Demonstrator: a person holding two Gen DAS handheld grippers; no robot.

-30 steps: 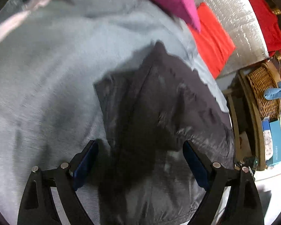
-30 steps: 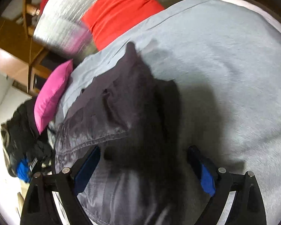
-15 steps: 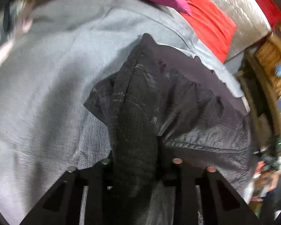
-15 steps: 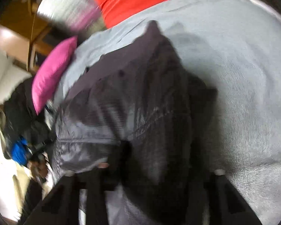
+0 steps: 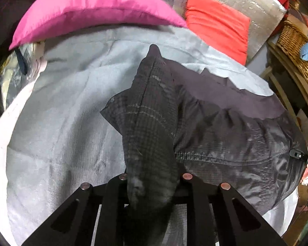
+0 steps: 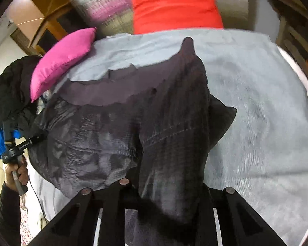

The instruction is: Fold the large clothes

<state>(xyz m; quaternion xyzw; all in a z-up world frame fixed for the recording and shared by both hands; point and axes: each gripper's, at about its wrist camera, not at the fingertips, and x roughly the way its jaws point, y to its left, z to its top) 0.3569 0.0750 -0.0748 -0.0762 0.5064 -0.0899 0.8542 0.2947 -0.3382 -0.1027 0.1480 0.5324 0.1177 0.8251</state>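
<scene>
While the dark garment (image 5: 225, 135) lies spread on the grey bed cover (image 5: 61, 123), we clamp one bunched corner in the left hand-held gripper (image 5: 152, 186); the right hand-held gripper's (image 6: 170, 192) jaws are closing on the opposite corner, fabric pinched between them; a pink pillow (image 5: 92, 8) sits beyond

Left gripper (image 5: 152, 186) angled steeply down over the dark garment (image 5: 225, 143), jaws clamped on a bunched fold of it. Right gripper (image 6: 170, 192) tilted down likewise at the garment's opposite side, jaws closing with cloth pinched between them. Left hand (image 6: 17, 174) wrapped around its gripper's handle beside the garment's edge.
</scene>
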